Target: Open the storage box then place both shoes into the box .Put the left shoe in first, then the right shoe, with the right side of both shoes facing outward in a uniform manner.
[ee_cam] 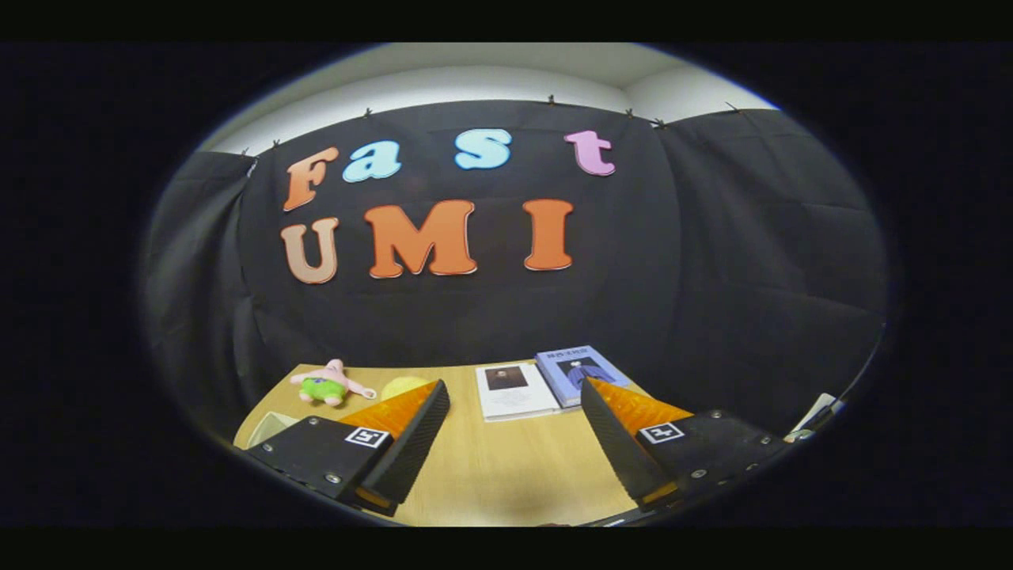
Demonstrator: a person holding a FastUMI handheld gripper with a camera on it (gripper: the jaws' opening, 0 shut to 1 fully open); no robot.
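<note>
Gripper [514, 427] fingers spread wide, nothing between them but bare tabletop; inner faces ribbed, wedge-shaped, tapering forward. Table [491, 475] is smooth pale wood grain, flat, matte. Beyond the fingertips, two thin rectangular books lie flat, touching along one edge: white-covered book [514, 390] with a small dark picture, blue-covered book [574, 368] just behind it, slightly angled. Beyond the left finger, a soft pink star-shaped plush toy [328, 382] in green shorts lies near the table's far edge; a rounded yellow object [400, 386] sits just beside it, partly hidden by the fingertip. Storage box and shoes: position cannot be told.
</note>
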